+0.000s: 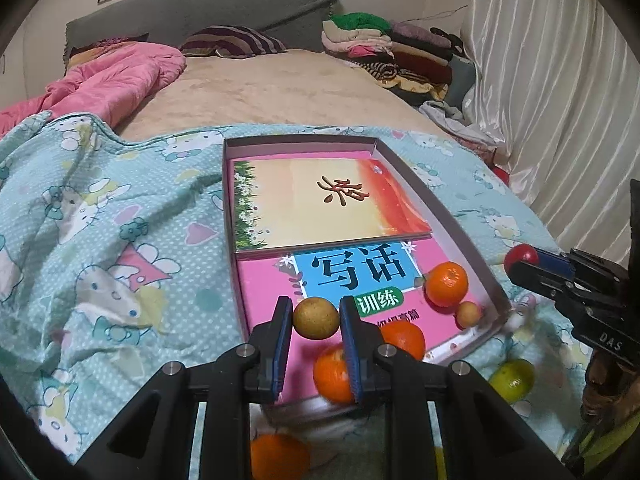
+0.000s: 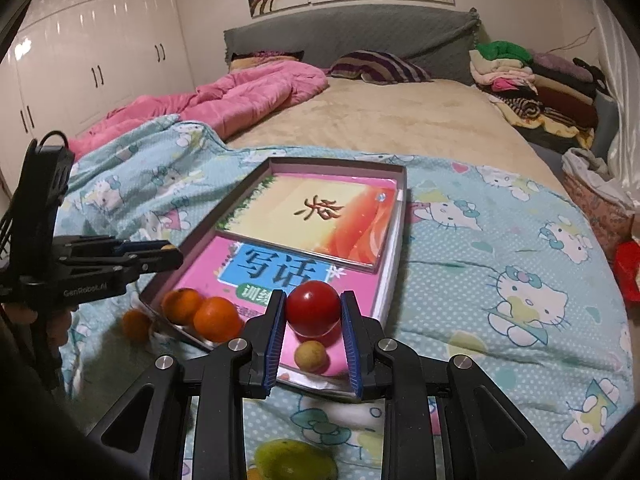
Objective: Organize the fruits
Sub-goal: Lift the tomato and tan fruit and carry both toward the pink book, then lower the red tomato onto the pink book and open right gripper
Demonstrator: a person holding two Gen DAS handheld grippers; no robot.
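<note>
1. Bed blanket (image 1: 120, 240) carries our shallow box (image 1: 448, 216) of books
2. Our left gripper (image 1: 316, 316) clamps a brown fruit (image 1: 316, 317) over the box's near edge
3. Our right gripper (image 2: 313, 308) clamps a red fruit (image 2: 313, 307) there; oranges (image 2: 216, 318) lie inside

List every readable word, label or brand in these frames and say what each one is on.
"写话" and "训练": pink book in the box.
Brown brush character: orange book, too stylised to read.
Line under "训练": cut off, unreadable.
"GenRobot.AI": left tool.
"DAS": right tool.
</note>
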